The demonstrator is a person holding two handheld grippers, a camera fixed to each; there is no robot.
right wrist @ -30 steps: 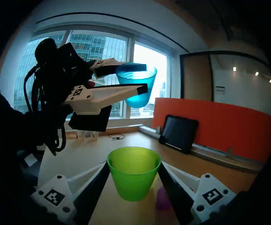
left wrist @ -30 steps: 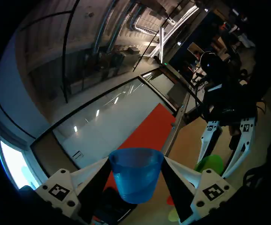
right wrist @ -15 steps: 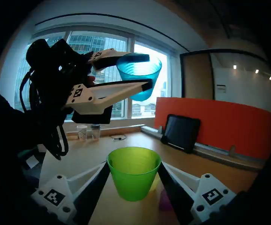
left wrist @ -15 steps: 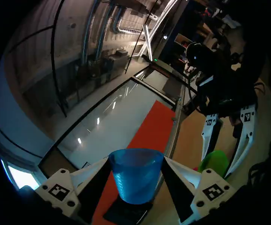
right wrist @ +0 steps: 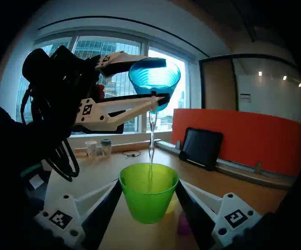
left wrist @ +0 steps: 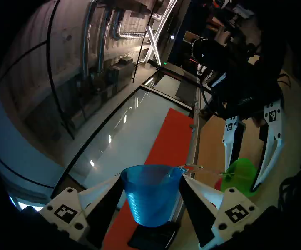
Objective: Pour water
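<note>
The left gripper [left wrist: 151, 185] clamps the blue cup [left wrist: 149, 204], tilted high so its lip spills a thin water stream [right wrist: 151, 137] into the green cup [right wrist: 148, 204]. The right gripper [right wrist: 149, 189] grips that cup upright directly beneath, over the table [right wrist: 217, 183], to catch it.

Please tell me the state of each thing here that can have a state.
Green cup: upright, held by the right hand-held gripper.
Blue cup: tilted, pouring, held by the left hand-held gripper.
Water: thin stream falling into the green cup.
Tablet: propped up, screen dark.
</note>
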